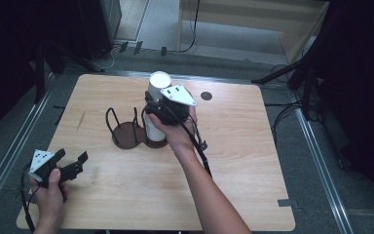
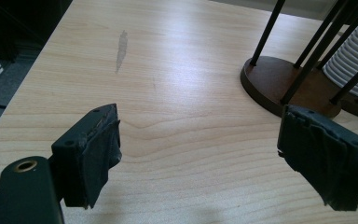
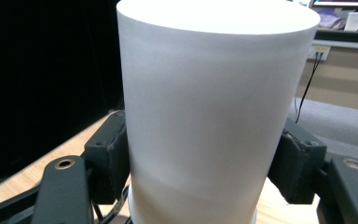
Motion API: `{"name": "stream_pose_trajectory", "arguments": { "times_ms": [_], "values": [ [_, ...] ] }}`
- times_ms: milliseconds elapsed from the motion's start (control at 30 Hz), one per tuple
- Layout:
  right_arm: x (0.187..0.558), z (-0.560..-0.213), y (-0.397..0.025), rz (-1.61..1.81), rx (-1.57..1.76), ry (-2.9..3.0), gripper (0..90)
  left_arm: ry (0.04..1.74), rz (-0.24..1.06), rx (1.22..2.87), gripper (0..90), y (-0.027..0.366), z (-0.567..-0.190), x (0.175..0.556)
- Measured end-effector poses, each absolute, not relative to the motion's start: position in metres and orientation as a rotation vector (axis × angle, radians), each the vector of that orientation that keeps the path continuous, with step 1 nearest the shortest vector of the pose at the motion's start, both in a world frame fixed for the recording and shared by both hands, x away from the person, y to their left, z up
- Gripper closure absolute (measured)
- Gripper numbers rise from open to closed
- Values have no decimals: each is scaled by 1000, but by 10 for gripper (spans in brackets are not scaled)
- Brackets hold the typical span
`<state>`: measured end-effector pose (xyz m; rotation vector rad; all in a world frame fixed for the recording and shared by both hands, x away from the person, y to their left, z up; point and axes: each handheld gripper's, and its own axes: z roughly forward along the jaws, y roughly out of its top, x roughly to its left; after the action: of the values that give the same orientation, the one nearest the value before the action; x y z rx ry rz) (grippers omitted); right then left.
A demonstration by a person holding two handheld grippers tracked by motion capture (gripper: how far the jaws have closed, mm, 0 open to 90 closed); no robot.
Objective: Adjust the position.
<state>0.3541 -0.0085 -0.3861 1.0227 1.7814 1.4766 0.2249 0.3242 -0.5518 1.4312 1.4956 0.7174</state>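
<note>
- The right gripper's [image 1: 161, 105] fingers [image 3: 106, 154] are pressed against both sides of a white paper cup [image 3: 214, 107]; they clamp its lower wall, and the cup's flat closed end points away from the hand.
- That cup is upside down and upright, its long axis vertical, sitting at the top of a white stack of cups [image 1: 152, 127] in the right bay of a dark wire cup holder [image 1: 126, 134] near the middle of the counter [image 1: 233, 161].
- From these fingers the stack lies straight below, so I judge the coming move turns on that vertical line: the cup must travel along it to come free or seat down.
- The left gripper [image 1: 73, 165] hovers low at the near left corner, its fingers [image 2: 95, 149] spread wide with nothing between them.
- The holder lies ahead and to the right of the left gripper, well apart; the right hand is plainly the nearer one.
</note>
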Motion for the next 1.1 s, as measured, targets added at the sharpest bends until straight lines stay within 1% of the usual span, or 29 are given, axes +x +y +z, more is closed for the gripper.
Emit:
{"name": "stream_pose_trajectory", "arguments": {
  "times_ms": [33,233,533,667,867,1100],
  "values": [
    [352,-379,-12,1501,1026,1763,308,1496,717,1433,137,325,-552,225],
    [345,-364,-25,1529,1026,1722,309,1491,721,1427,135,325,-552,225],
    [337,-357,-46,1493,1027,1700,308,1485,705,1437,135,324,-552,225],
    [334,-358,-58,1486,1038,1685,307,1484,712,1439,135,323,-552,225],
    [329,-366,-77,1453,1076,1660,302,1456,748,1500,135,318,-551,224],
    [317,-380,-104,1412,1100,1634,300,1449,752,1494,135,317,-551,223]
  ]
}}
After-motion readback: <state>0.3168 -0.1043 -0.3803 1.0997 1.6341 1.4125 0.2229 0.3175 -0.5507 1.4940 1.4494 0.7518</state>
